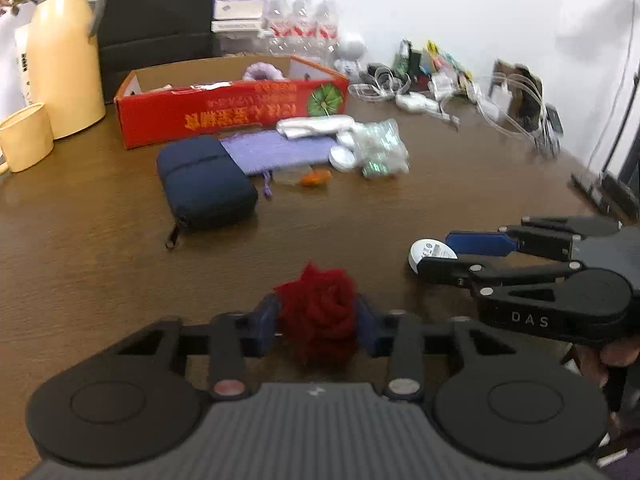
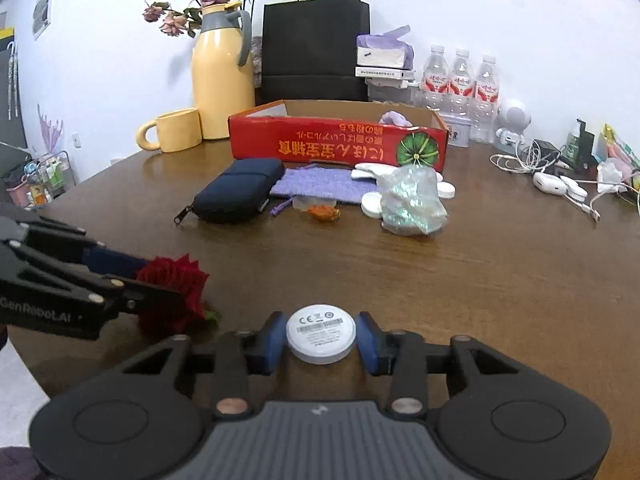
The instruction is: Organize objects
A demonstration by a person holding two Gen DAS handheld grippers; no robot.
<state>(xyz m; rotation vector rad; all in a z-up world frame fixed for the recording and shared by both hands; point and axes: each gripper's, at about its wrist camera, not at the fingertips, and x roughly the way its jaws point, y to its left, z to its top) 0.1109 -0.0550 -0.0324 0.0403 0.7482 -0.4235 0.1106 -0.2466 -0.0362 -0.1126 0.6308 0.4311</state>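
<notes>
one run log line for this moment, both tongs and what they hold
left tongs: shut on rose | right tongs: shut on white disc | red box: open, behind | both low over table

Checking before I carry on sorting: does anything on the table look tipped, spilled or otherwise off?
Only one oddity: the red box stands with its printing upside down from here. It sits level and open-topped, something purple inside. The left claw grips a red rose; the right claw grips a white disc. Nothing spilled.
</notes>
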